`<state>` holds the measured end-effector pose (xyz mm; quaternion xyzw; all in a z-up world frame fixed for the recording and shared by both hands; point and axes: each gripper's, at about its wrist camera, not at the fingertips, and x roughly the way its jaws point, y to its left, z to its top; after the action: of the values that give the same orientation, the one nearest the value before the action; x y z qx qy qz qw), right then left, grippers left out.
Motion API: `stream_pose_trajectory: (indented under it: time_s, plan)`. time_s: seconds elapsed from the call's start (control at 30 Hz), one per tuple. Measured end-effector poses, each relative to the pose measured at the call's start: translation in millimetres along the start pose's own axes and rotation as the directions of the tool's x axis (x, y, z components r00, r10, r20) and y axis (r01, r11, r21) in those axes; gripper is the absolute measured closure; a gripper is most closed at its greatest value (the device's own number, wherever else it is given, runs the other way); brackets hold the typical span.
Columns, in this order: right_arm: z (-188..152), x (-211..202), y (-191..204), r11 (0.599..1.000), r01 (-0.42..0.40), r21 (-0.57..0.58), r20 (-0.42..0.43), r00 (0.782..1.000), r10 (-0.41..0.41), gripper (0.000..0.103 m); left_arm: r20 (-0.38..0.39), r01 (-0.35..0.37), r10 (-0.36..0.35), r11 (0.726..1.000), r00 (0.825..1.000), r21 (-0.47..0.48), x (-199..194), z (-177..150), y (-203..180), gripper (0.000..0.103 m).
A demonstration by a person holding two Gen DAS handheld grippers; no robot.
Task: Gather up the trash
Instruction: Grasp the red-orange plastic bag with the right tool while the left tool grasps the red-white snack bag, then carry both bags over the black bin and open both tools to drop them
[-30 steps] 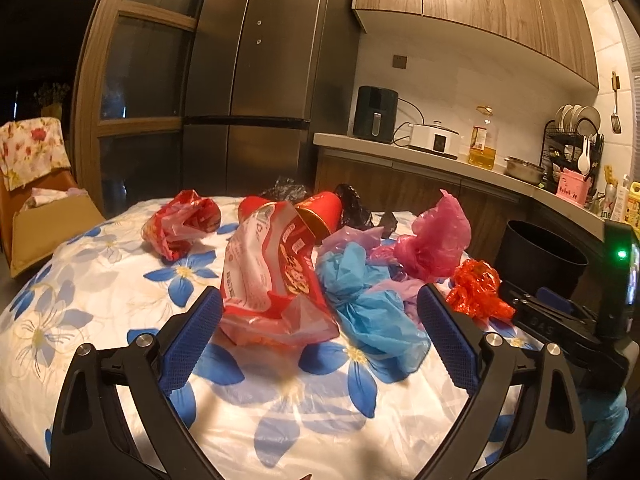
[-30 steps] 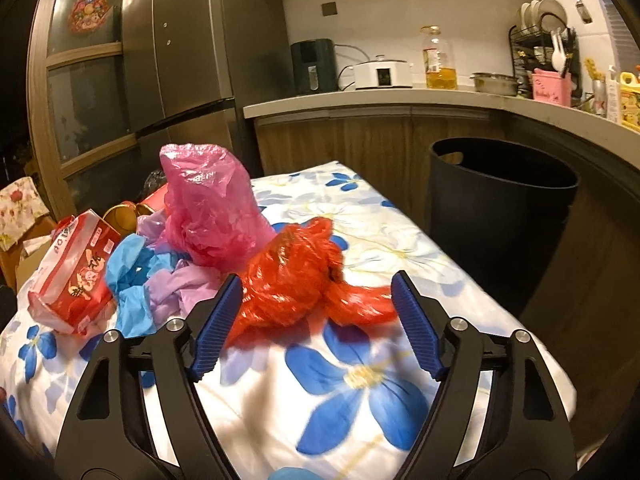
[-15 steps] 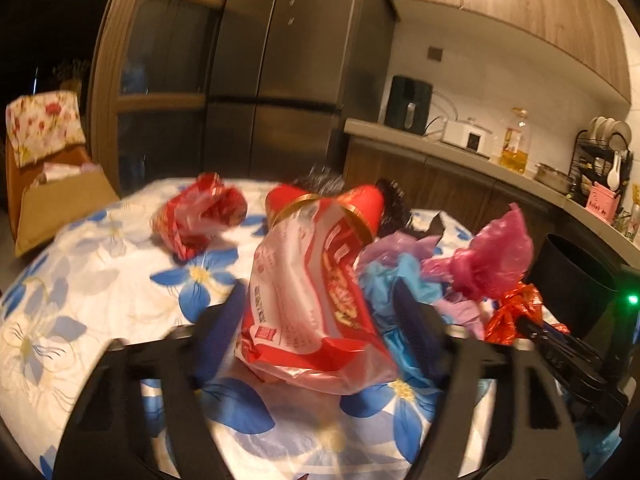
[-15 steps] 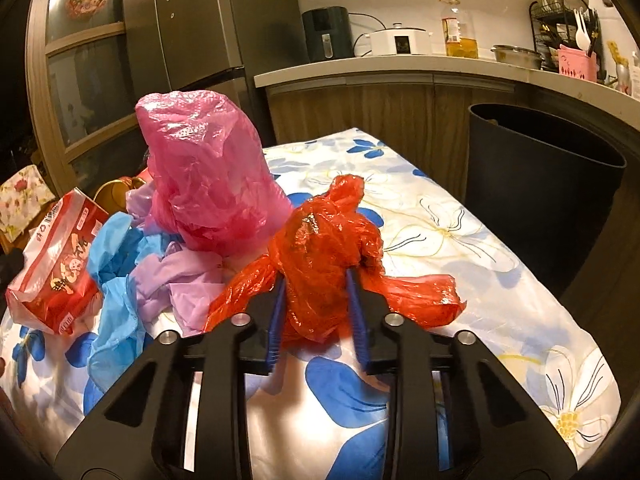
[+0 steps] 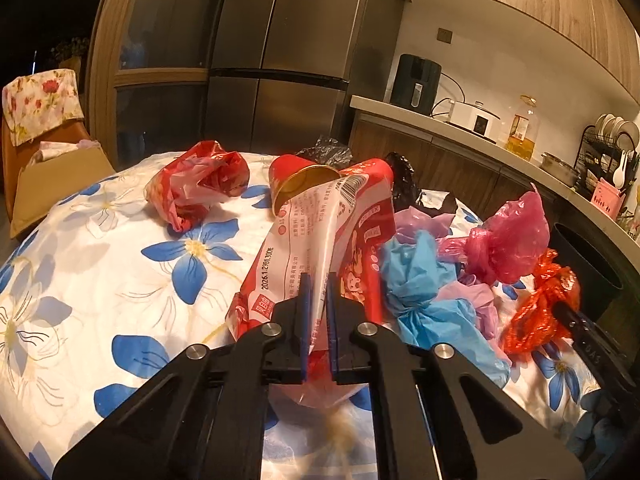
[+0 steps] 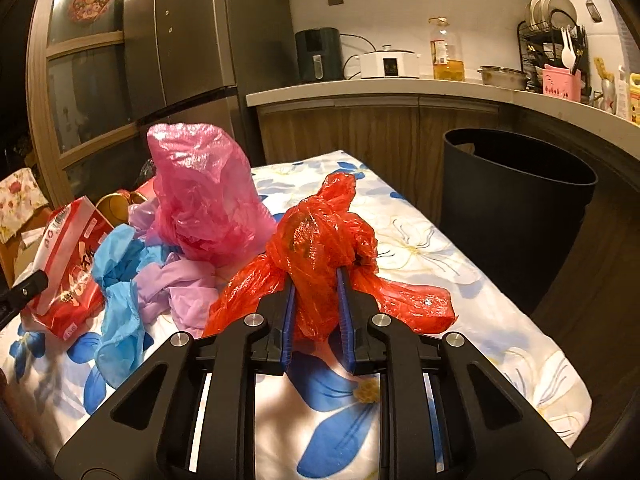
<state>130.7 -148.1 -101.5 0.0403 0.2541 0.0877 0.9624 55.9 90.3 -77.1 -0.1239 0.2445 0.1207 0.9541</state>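
On floral table (image 5: pixel 100 264) | left tool (image 5: pixel 318 280) clenches snack wrapper (image 5: pixel 320 224); right tool (image 6: pixel 318 276) clenches red bag (image 6: pixel 320 240) (knotted)

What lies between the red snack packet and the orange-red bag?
In the left wrist view: blue bag, lilac bag and pink bag separate red snack packet from orange-red bag.

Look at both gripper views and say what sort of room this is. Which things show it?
Most likely a home kitchen. A tall steel refrigerator stands behind the table, a counter carries a rice cooker and a bottle of oil, and a dish rack holds plates.
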Motion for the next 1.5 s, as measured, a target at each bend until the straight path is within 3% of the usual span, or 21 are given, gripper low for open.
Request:
stream_pose_trajectory:
  time_s: [0.43,0.8,1.13,1.5]
  plan:
    - [13.3,-38.9,-13.1,1.000,-0.018,0.008,0.054,0.998,0.017,0.084,0.119,-0.015,0.019,0.999,0.993,-0.036,-53.1,22.0,-5.0,0.103]
    - [33.5,-60.8,-46.6,0.999,-0.009,0.035,0.086,0.996,0.006,0.084,0.160,0.152,-0.166,0.984,0.973,0.095,-77.0,46.3,-98.1,0.103]
    - [58.7,-69.5,-96.6,0.995,0.077,0.066,0.128,0.988,-0.085,0.084,0.110,0.323,-0.347,0.926,0.931,0.194,-51.3,54.8,-191.6,0.103]
    - [87.7,-61.7,-150.7,0.973,0.196,0.120,0.180,0.960,-0.216,0.084,0.070,0.426,-0.457,0.867,0.887,0.260,-16.6,63.1,-273.0,0.103]
